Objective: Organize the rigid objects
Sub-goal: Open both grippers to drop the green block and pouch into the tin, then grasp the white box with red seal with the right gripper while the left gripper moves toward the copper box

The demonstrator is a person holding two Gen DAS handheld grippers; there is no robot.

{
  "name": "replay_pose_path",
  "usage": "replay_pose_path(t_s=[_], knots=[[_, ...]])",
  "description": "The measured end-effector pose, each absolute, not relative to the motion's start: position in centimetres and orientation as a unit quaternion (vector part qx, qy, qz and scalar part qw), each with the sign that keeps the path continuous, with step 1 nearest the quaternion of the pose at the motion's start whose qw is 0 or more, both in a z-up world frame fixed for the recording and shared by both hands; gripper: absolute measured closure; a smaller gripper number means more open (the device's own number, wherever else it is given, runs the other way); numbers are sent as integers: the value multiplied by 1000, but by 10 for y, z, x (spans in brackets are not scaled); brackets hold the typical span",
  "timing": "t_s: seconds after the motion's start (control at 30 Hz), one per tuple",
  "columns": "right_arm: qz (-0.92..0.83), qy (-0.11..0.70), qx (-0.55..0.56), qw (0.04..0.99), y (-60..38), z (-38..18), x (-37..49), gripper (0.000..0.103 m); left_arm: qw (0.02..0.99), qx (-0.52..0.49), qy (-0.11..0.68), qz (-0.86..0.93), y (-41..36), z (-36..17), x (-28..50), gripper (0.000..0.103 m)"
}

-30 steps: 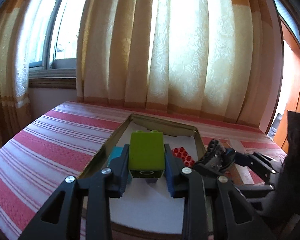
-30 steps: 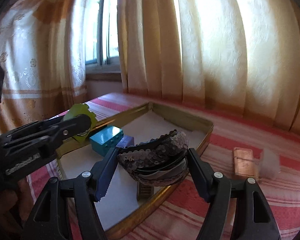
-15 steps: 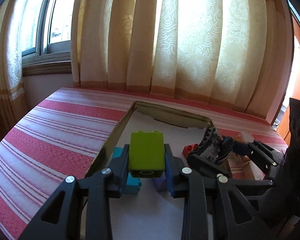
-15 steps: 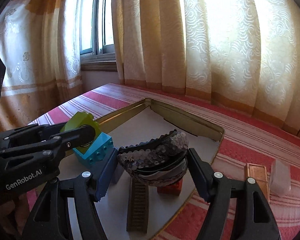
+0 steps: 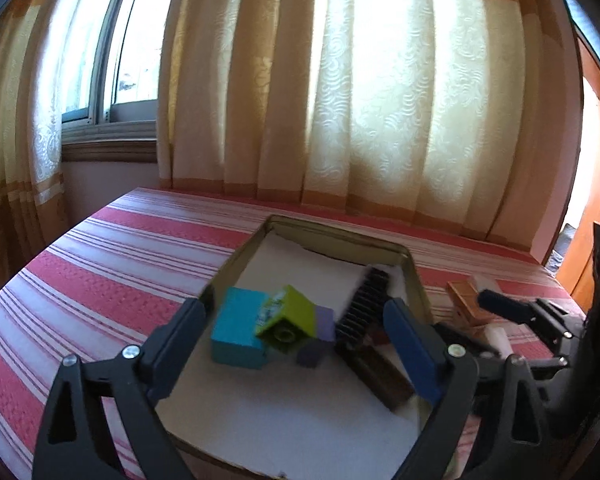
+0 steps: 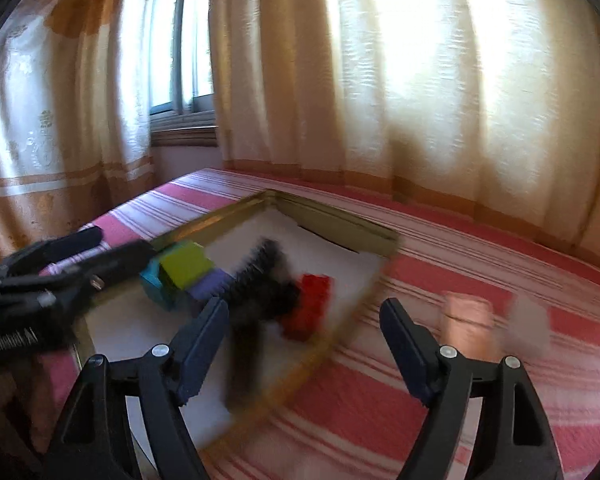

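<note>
Cream curtains [image 5: 340, 100] with a raised swirl pattern and a darker band near the hem hang across the whole back of the room. Strong daylight comes through them. On the left a window [image 5: 112, 52] with a grey frame shows behind thinner lace. The table [image 5: 112, 264] wears a cloth with red and white stripes. An orange-brown wooden door frame [image 5: 596, 184] stands on the right.

A lime-green brick [image 5: 288, 316] is lying tilted inside the gold-rimmed tray [image 5: 340, 236], leaning against a teal brick [image 5: 236, 332] on its left and a purple block [image 5: 320, 336] on its right. A dark, blurred hair comb [image 5: 362, 304] is resting just right of them, beside a red brick [image 6: 310, 306].
</note>
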State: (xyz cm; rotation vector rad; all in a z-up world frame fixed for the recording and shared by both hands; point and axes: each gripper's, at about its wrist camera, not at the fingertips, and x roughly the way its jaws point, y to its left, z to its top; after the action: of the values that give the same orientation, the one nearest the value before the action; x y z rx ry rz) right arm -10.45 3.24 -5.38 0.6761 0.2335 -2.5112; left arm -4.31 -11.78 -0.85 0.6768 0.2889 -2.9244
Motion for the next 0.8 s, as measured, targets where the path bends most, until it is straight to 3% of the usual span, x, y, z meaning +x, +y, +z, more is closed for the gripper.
replay_pose_path(t_s=[0.1,0.37,0.67,0.7,0.77,0.8], knots=[[-938,76,263,213,69,-57,-102,23,44,222,95,-969,-97,-9,-40,1],[-933,15,335,135,135,-73,-119,23,11,233,62,-970,-46,-15,-46,1],[-910,56,386,143,114,-87,-133,23,7,244,61,-968,-32,-18,-55,1],[-907,60,392,143,112,-90,-135,25,6,246,61,-967,-30,-18,-56,1],[-902,65,402,142,113,-92,-137,59,3,247,60,-967,-27,-18,-56,1],[-901,67,403,142,116,-92,-136,60,1,248,59,-967,-25,-17,-56,1]])
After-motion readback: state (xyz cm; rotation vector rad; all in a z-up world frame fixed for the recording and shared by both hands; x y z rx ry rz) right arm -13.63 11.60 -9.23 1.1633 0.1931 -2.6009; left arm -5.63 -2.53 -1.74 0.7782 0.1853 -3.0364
